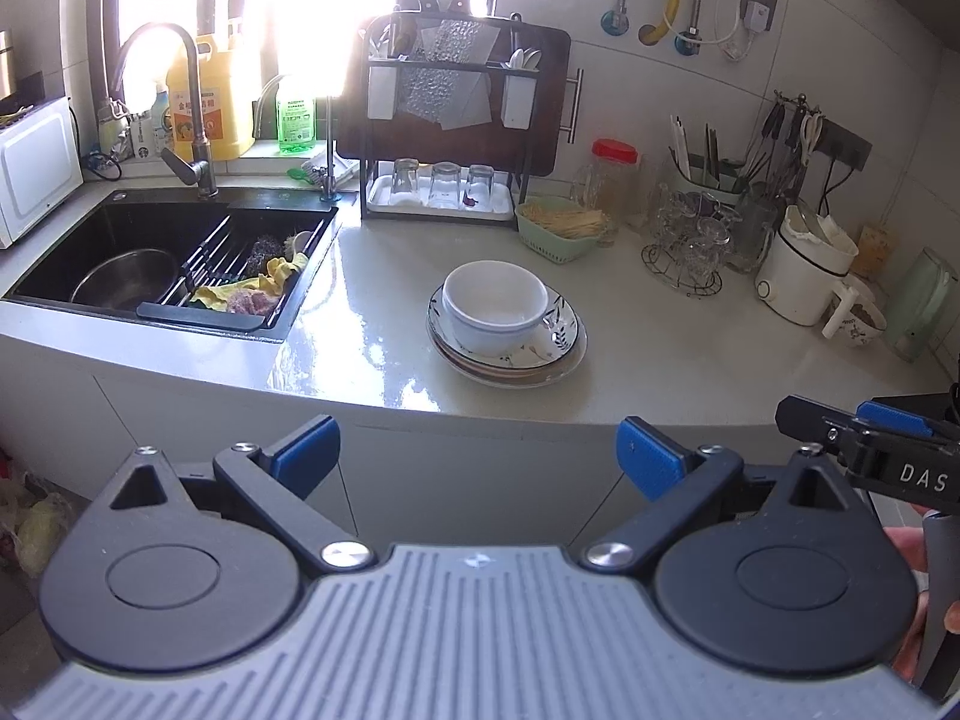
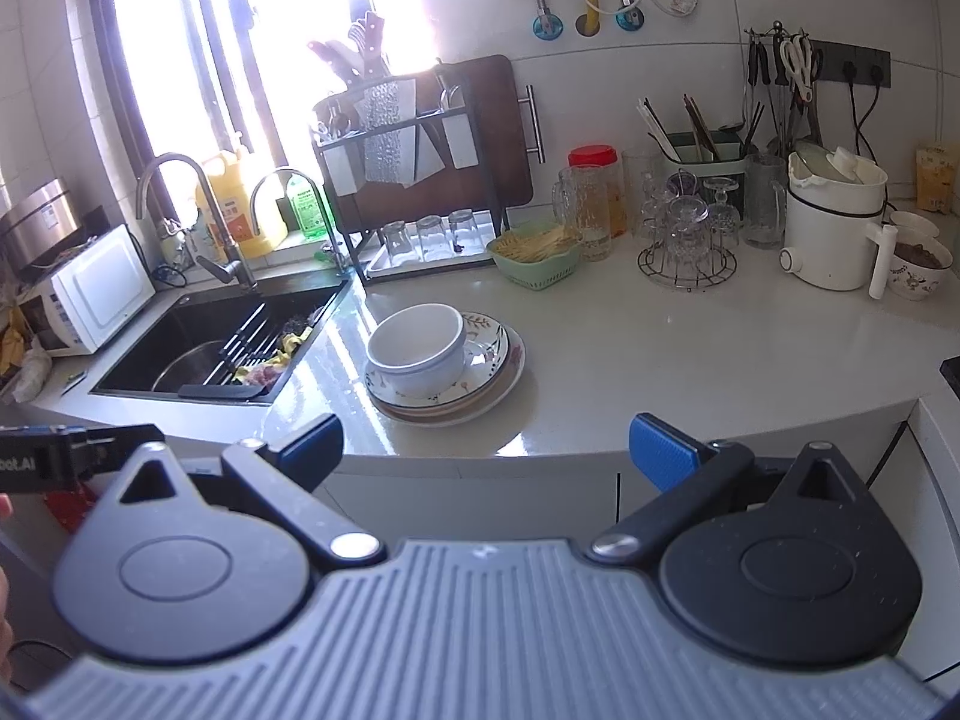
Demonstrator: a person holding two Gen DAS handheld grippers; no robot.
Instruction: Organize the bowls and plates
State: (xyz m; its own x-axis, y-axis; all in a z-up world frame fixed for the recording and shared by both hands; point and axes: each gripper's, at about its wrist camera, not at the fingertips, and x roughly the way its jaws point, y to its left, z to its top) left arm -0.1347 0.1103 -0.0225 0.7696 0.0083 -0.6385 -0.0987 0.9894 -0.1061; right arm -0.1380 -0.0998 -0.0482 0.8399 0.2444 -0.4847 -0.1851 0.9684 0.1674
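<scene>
A white ceramic bowl point(image 1: 495, 305) sits nested in a stack of floral-rimmed plates point(image 1: 561, 341) on the pale glossy table point(image 1: 690, 348), right of the black sink point(image 1: 150, 264). Both the left tongs point(image 1: 478, 456) and right tongs point(image 2: 486, 450) hang short of the table edge, spread wide and holding nothing.

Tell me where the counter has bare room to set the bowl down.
Bare patches: between the sink and the plate stack, and right of the stack, in front of the glass rack and white kettle. The back edge along the wall is crowded.
</scene>
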